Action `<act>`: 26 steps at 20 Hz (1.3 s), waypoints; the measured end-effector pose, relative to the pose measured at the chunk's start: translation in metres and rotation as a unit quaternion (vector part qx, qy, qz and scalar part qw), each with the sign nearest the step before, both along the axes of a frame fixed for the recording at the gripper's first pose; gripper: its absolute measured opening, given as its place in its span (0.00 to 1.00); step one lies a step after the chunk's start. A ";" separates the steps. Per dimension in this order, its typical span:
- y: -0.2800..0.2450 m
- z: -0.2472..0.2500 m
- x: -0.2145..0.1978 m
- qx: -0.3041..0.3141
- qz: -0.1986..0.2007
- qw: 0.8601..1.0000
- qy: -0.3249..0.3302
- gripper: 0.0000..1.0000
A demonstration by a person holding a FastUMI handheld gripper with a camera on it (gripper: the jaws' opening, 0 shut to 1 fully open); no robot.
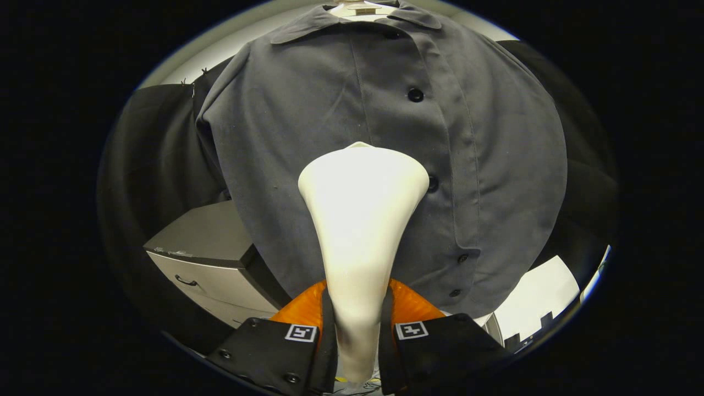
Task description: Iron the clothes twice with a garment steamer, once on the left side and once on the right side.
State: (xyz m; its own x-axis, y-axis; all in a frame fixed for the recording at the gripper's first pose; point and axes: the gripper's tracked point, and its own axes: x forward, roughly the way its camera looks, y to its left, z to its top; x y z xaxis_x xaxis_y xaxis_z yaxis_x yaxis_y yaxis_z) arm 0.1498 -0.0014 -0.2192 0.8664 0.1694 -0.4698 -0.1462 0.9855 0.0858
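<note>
Where it meets the shirt (308,137), steamer (360,220) clamped in hand-held gripper (357,324).

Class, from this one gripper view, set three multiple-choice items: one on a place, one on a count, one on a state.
1. Where is the steamer?
A. between the gripper fingers
B. on the cabinet
C. lying on the floor

2. How many buttons show on the grey shirt?
A. none
B. four
C. ten

3. How does the shirt front stand?
A. buttoned shut
B. wide open
C. folded flat

Answers: 1 A, both fingers press the steamer's narrow handle. 2 B, four dark buttons run down the placket beside the steamer's head. 3 A, the placket is closed from the collar down.
</note>
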 end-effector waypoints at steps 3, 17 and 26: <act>-0.002 -0.015 -0.003 0.000 -0.001 1.000 0.010 0.38; -0.014 -0.084 -0.021 0.000 -0.010 0.998 0.063 0.38; -0.017 -0.103 -0.037 0.005 -0.018 0.996 0.084 0.38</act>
